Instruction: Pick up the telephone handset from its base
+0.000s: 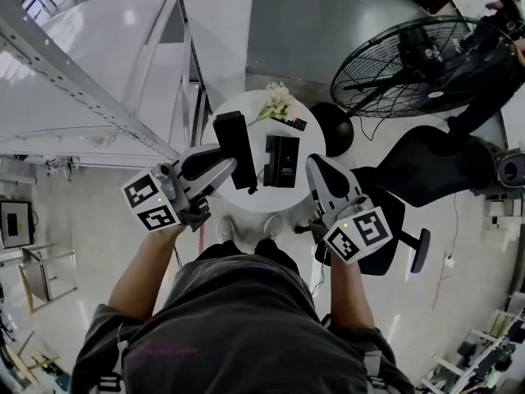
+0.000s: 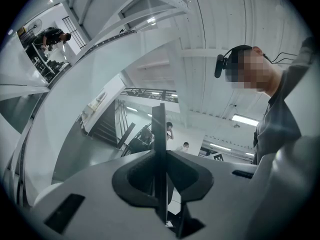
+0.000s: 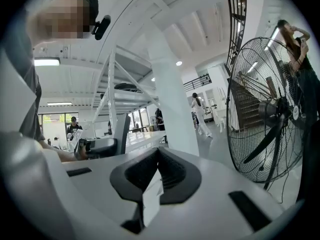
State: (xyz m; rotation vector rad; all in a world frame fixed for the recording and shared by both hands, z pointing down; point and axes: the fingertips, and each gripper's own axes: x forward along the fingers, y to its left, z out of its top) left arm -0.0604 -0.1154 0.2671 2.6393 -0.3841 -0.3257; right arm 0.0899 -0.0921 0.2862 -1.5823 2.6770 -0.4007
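Note:
In the head view my left gripper (image 1: pixel 230 166) is shut on the black telephone handset (image 1: pixel 232 138), which hangs clear of the small round white table (image 1: pixel 238 199). The black base (image 1: pixel 281 161) lies flat on that table, just right of the handset. In the left gripper view the handset (image 2: pixel 159 124) stands edge-on as a thin dark slab, and the left gripper (image 2: pixel 160 159) has its pads against both sides. My right gripper (image 1: pixel 318 165) hovers at the table's right edge beside the base, jaws together. In its own view the right gripper (image 3: pixel 159 159) shows a small white slip (image 3: pixel 151 196) at the seam.
White flowers (image 1: pixel 277 101) and a small black remote (image 1: pixel 296 124) lie at the table's far side. A large floor fan (image 1: pixel 414 64) and a black chair (image 1: pixel 426 167) stand to the right. A white metal frame (image 1: pixel 98 89) rises on the left. My shoes (image 1: pixel 225 228) are by the table.

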